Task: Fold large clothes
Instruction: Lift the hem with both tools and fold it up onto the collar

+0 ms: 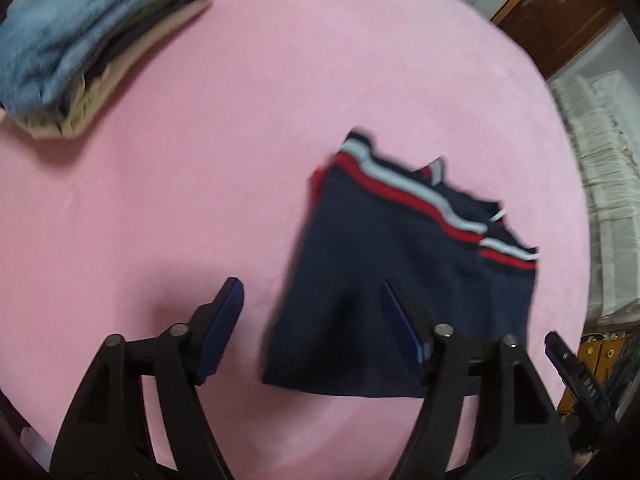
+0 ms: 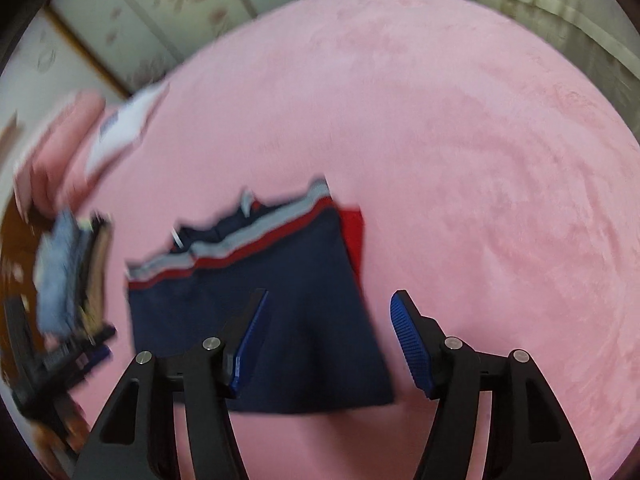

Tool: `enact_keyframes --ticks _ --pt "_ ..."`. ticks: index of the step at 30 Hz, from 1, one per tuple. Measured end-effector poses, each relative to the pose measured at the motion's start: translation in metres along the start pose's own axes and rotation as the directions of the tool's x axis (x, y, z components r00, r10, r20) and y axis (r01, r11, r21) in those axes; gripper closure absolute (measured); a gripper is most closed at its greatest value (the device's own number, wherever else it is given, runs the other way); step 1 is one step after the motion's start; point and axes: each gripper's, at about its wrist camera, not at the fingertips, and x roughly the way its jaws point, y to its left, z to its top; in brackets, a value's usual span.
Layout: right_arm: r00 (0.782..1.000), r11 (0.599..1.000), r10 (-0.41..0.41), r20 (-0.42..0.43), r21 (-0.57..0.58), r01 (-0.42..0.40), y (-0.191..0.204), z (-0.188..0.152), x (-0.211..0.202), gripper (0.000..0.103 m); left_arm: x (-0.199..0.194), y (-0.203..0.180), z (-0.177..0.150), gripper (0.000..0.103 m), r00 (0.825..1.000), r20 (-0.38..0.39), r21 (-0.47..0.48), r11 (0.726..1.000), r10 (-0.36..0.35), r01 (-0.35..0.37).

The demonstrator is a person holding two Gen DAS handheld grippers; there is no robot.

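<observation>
1. A folded navy-blue garment with red and pale-grey stripes along its far edge (image 1: 400, 280) lies flat on the soft pink fleece blanket (image 1: 280, 100) that covers the whole work surface.
2. The left gripper (image 1: 310, 320), black-armed with blue ribbed pads, hangs over the near-left corner of the navy garment with its jaws spread wide and nothing between them. Its left finger is over bare pink blanket and its right finger over the navy cloth.
3. The right gripper (image 2: 328, 340), of the same build, is likewise spread wide and empty, poised over the near-right corner of the navy garment (image 2: 256, 320). Its left finger is over the cloth and its right finger over the blanket (image 2: 480, 160).
4. A stack of folded clothes, faded blue denim on top with dark and beige layers beneath (image 1: 80, 48), sits on the blanket well apart from the navy garment, to its far left.
5. A red layer of the garment shows beyond its right edge in the right wrist view.
</observation>
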Motion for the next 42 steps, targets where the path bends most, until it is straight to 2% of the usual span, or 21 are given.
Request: enact_keyframes --ticks 1,3,4,7,8,9,11,14,17,20,23,25,26,29,31,33,34,36,37,39,42 --pt "0.999 1.0 -0.014 -0.035 -0.027 0.013 -0.002 -0.002 0.008 0.042 0.008 0.003 -0.001 0.044 1.0 -0.026 0.005 1.0 0.002 -0.002" --pt "0.996 0.998 -0.026 -0.089 -0.06 0.021 -0.008 -0.01 0.02 0.066 0.022 0.007 -0.004 0.052 0.998 -0.065 0.017 1.0 0.017 -0.016" --pt "0.994 0.998 -0.017 -0.113 -0.07 0.009 -0.011 -0.012 0.026 0.074 0.031 0.011 -0.008 0.062 0.996 -0.086 0.025 1.0 0.009 -0.007" --pt "0.994 0.995 0.0 -0.113 -0.099 -0.012 -0.013 -0.023 0.032 0.089 0.04 0.015 -0.01 0.078 0.994 -0.102 -0.015 1.0 -0.025 0.024" --pt "0.994 0.993 -0.003 -0.109 -0.117 -0.01 -0.013 -0.024 0.033 0.098 0.041 0.014 -0.011 0.081 0.994 -0.102 -0.017 1.0 -0.028 0.026" --pt "0.994 0.99 -0.004 -0.112 -0.137 -0.011 -0.013 -0.024 0.034 0.1 0.04 0.011 -0.011 0.083 0.995 -0.097 -0.001 1.0 -0.012 0.012" --pt "0.994 0.987 -0.008 -0.109 -0.158 -0.009 -0.013 -0.026 0.032 0.101 0.036 0.003 -0.012 0.091 0.997 -0.075 0.05 0.999 0.023 -0.019" --pt "0.99 0.992 -0.015 -0.138 -0.13 -0.004 -0.018 -0.032 0.031 0.101 0.03 -0.008 -0.016 0.093 0.997 -0.054 0.115 0.992 0.054 -0.048" --pt "0.984 0.996 -0.031 -0.176 -0.089 0.016 -0.018 -0.038 0.026 0.102 0.025 -0.01 -0.017 0.094 0.998 -0.048 0.129 0.991 0.048 -0.042" --pt "0.987 0.997 -0.035 -0.156 -0.069 0.025 -0.02 -0.045 0.017 0.102 0.02 -0.004 -0.016 0.094 0.998 -0.052 0.12 0.992 0.043 -0.036" --pt "0.994 0.993 -0.081 -0.079 -0.088 0.074 -0.014 -0.047 0.006 0.101 0.017 -0.001 -0.015 0.093 0.995 -0.05 0.103 0.992 0.081 -0.075" --pt "0.985 0.978 -0.172 0.016 -0.119 0.173 -0.005 -0.045 -0.007 0.098 0.008 0.001 -0.017 0.093 0.996 -0.027 0.077 0.994 0.086 -0.083" --pt "0.982 0.974 -0.178 0.058 -0.131 0.184 0.0 -0.044 -0.015 0.094 0.002 0.0 -0.018 0.093 0.996 -0.003 0.085 0.992 0.092 -0.091" --pt "0.986 0.985 -0.079 0.149 -0.144 0.101 0.009 -0.043 -0.04 0.076 -0.025 -0.01 -0.026 0.093 0.991 0.116 0.168 0.983 0.06 -0.079" --pt "0.992 0.985 0.011 0.129 -0.17 0.011 0.018 -0.045 -0.043 0.074 -0.036 -0.024 -0.032 0.093 0.99 0.135 0.24 0.971 -0.029 -0.004" --pt "0.993 0.975 0.1 0.066 -0.205 -0.085 0.029 -0.052 -0.034 0.075 -0.036 -0.035 -0.038 0.093 0.99 0.041 0.313 0.942 -0.138 0.119" --pt "0.989 0.965 0.147 0.031 -0.224 -0.137 0.036 -0.058 -0.027 0.075 -0.03 -0.042 -0.042 0.093 0.982 -0.03 0.34 0.922 -0.185 0.184" --pt "0.975 0.941 0.219 -0.031 -0.26 -0.219 0.049 -0.071 -0.012 0.086 -0.017 -0.056 -0.048 0.093 0.969 -0.096 0.365 0.898 -0.227 0.247" --pt "0.969 0.93 0.241 -0.057 -0.271 -0.247 0.054 -0.075 -0.006 0.088 -0.01 -0.064 -0.052 0.093 0.957 -0.142 0.383 0.877 -0.254 0.29" --pt "0.958 0.918 0.275 -0.087 -0.271 -0.288 0.062 -0.084 0.008 0.088 0.0 -0.071 -0.058 0.093 0.935 -0.2 0.405 0.844 -0.293 0.351" --pt "0.932 0.907 0.34 -0.126 -0.216 -0.36 0.072 -0.087 0.033 0.089 0.018 -0.086 -0.061 0.093 0.925 -0.225 0.415 0.828 -0.308 0.376"
